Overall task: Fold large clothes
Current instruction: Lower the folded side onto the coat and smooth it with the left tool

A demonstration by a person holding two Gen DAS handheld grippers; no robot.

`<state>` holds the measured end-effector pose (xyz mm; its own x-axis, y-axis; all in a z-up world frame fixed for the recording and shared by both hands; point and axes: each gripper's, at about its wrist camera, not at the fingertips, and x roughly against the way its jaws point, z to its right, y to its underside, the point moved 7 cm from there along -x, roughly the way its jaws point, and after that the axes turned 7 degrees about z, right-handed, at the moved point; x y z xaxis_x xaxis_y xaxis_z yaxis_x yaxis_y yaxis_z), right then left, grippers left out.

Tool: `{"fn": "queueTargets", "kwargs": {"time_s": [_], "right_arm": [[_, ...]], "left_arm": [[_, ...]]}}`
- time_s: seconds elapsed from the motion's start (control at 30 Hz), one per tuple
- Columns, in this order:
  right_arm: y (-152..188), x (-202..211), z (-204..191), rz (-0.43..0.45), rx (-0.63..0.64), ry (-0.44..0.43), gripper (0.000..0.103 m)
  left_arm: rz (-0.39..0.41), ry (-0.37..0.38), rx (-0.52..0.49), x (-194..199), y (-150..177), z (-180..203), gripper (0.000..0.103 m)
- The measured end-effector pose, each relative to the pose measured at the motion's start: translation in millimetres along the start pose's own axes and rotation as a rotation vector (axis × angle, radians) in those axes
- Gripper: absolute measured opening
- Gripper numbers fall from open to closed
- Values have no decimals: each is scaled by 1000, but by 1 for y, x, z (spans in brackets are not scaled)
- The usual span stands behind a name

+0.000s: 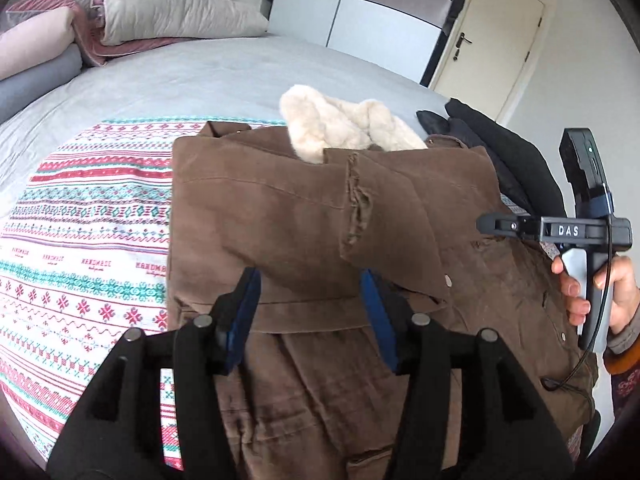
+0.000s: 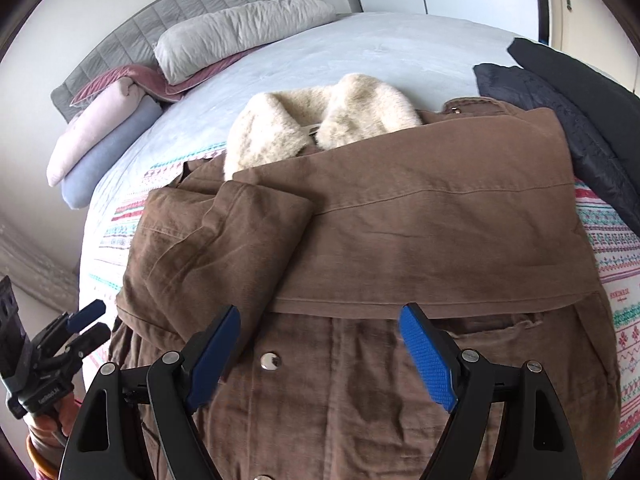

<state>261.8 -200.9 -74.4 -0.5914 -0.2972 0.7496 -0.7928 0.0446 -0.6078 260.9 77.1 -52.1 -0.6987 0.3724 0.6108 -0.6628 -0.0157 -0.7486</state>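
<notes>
Left gripper (image 1: 310, 280) hangs low over the coat, its blue pads spread wide with nothing between them, only brown cloth showing through the gap. Right gripper (image 2: 320, 316) is the same story: jaws parted, empty, poised just above the front placket where a silver snap (image 2: 270, 360) glints. From the left wrist view the right tool shows side-on at the coat's edge, held in a bare hand (image 1: 592, 288); from the right wrist view the left tool sits low at the left border, its two fingers a little apart.

Under both tools lies the brown coat (image 2: 400, 220), spread flat on the bed, both sleeves folded in across the chest. The right-side sleeve (image 2: 440, 224) lies broad over the body, and the other sleeve (image 2: 216, 248) is doubled back beside it. The cream fur collar (image 2: 320, 120) sits at the far end of the coat.

The coat rests on a patterned blanket (image 1: 80, 240) over a pale grey bedsheet (image 2: 360, 52). Dark garments (image 2: 560, 100) are piled just beside the coat's far shoulder. Pillows (image 2: 240, 32) stack near the grey headboard (image 2: 180, 12).
</notes>
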Motion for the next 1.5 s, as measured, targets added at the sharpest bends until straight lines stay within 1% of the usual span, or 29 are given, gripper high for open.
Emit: {"fn": "queueTargets", "kwargs": {"time_s": [0.1, 0.2, 0.27, 0.3, 0.33, 0.4, 0.47, 0.57, 0.63, 0.67, 0.73, 0.77, 0.83, 0.93, 1.03, 1.1, 1.17, 1.27, 1.37, 1.4, 1.47, 1.5], "right_arm": [[0, -19, -46, -3, 113, -10, 83], [4, -42, -86, -16, 192, -14, 83], [10, -57, -105, -36, 226, -17, 83], [14, -65, -110, -49, 247, -3, 83], [18, -72, -112, -57, 272, 30, 83], [25, -81, -106, -60, 329, 104, 83], [29, -82, -90, -57, 365, 170, 82], [30, -64, -52, -62, 334, 209, 82], [32, -46, -21, -71, 291, 202, 82], [34, -36, -7, -79, 266, 184, 82], [38, -16, 14, -89, 191, 100, 82], [40, -7, 21, -93, 162, 72, 82], [41, 8, 30, -88, 160, 68, 82], [33, 24, 37, -44, 212, 128, 83], [18, 32, 41, -14, 174, 96, 83], [6, 30, 43, 5, 120, 54, 83], [-3, 19, 44, 20, 88, 37, 83], [-16, -7, 47, 17, 65, 59, 83], [-19, -39, 52, -10, 36, 95, 81], [-19, -48, 54, -18, 35, 112, 79], [-17, -64, 58, -23, 40, 153, 64], [-17, -66, 58, -8, 44, 168, 61]], "left_arm": [[24, -24, 64, -2, 1, -19, 54], [15, -41, 102, -14, 8, -28, 54], [-3, -47, 108, -25, 15, -28, 54], [-14, -47, 110, -30, 18, -27, 54], [-22, -48, 111, -33, 22, -26, 54], [-37, -51, 107, -38, 28, -24, 54], [-48, -58, 95, -40, 31, -24, 54], [-52, -53, 90, -39, 32, -24, 54], [-49, -45, 94, -37, 32, -23, 54], [-51, -35, 94, -36, 33, -23, 54], [-54, -34, 86, -35, 34, -21, 54], [-56, -39, 79, -35, 35, -20, 54], [-61, -45, 69, -35, 38, -19, 54], [-63, -49, 62, -34, 39, -17, 54], [-65, -46, 72, -32, 35, -18, 54], [-65, -47, 71, -32, 29, -20, 54], [-56, -55, 68, -32, 18, -24, 54], [-43, -72, 75, -37, -2, -35, 54], [-35, -107, 97, -52, -24, -53, 54], [-38, -119, 112, -59, -30, -60, 54], [-51, -124, 144, -76, -39, -72, 54], [-60, -122, 160, -84, -43, -78, 54]]}}
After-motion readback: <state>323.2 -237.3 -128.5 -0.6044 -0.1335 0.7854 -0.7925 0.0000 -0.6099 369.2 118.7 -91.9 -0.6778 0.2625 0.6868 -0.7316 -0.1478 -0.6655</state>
